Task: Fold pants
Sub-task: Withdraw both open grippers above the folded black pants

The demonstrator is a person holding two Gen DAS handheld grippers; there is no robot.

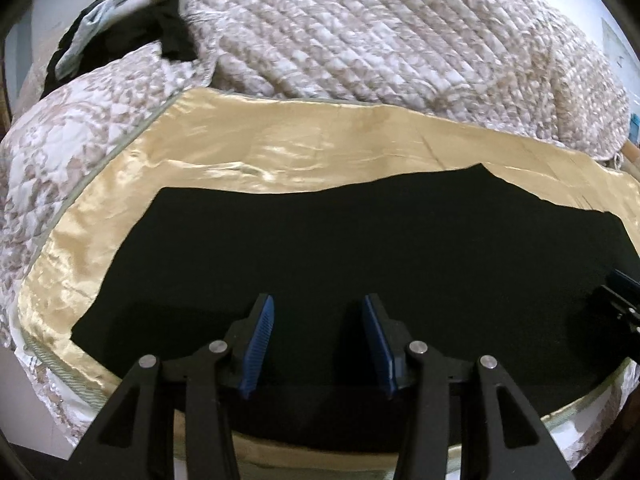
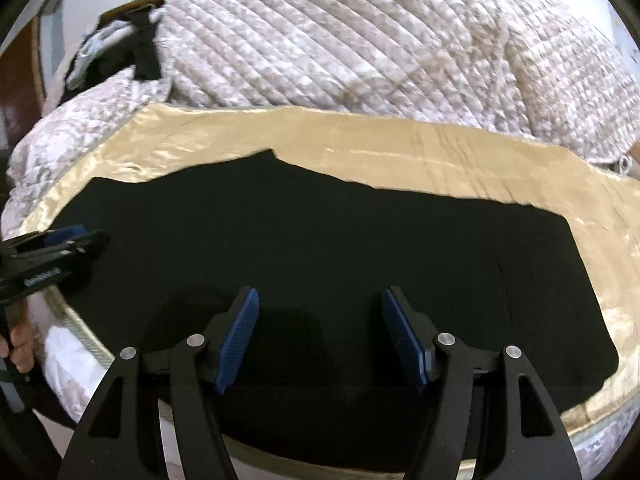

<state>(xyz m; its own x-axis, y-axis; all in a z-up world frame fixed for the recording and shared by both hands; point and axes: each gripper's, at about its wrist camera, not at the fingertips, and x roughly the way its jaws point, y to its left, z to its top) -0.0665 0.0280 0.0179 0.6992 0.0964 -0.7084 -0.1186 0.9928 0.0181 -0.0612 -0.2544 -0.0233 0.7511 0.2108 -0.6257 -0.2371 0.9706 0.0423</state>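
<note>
Black pants [image 1: 320,248] lie soft and limp on the gold sheet [image 1: 240,148]; both grippers [image 1: 318,316] [image 2: 320,312] hover released, probably best pinching the near edge

Your left gripper [image 1: 318,310] hangs over the black pants [image 1: 340,248], its blue pads [image 1: 258,346] apart with nothing but dark cloth showing between them. You cannot tell whether the tips touch the fabric. The pants lie flat on a shiny gold sheet [image 1: 248,156], which borders them on the left and far sides. Beyond it a quilt [image 1: 380,36] is heaped. Dark and pale clothes [image 1: 120,36] sit at the far left. Your right gripper [image 1: 620,300] enters at the right edge, over the pants.
</note>
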